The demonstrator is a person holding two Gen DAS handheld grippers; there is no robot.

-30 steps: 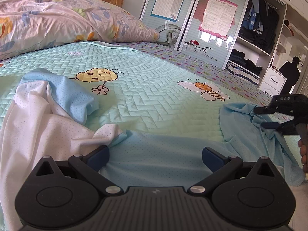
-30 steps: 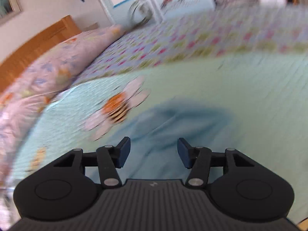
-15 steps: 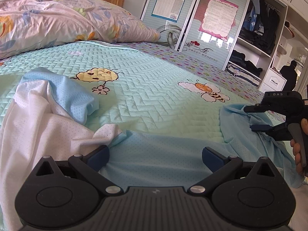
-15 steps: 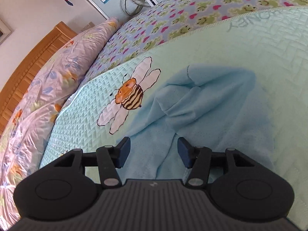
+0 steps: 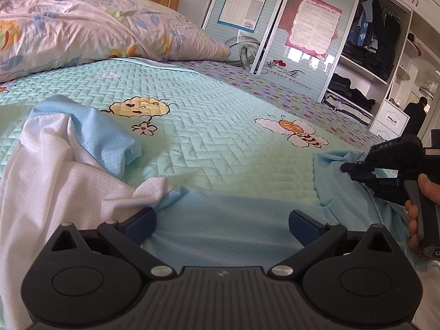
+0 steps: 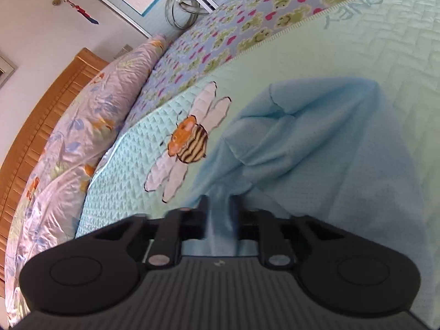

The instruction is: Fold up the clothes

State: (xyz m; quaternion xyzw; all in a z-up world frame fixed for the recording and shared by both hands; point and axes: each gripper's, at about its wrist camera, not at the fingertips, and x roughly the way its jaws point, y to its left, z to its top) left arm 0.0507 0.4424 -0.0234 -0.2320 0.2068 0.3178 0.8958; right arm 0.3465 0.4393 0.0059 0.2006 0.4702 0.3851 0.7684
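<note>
Right wrist view shows the right gripper (image 6: 219, 214), fingers just clenched on the blue shirt (image 6: 316, 148) beside the bee print (image 6: 189, 143); lift that fold slowly, left gripper (image 5: 221, 221) spread wide, holding nothing.

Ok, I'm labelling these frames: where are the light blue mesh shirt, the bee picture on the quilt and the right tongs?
light blue mesh shirt (image 6: 316, 148), right wrist view, bunched fold.
bee picture (image 6: 189, 140), right wrist view, striped body.
right tongs (image 6: 220, 206), right wrist view, between the tips, shut on the cloth.
</note>
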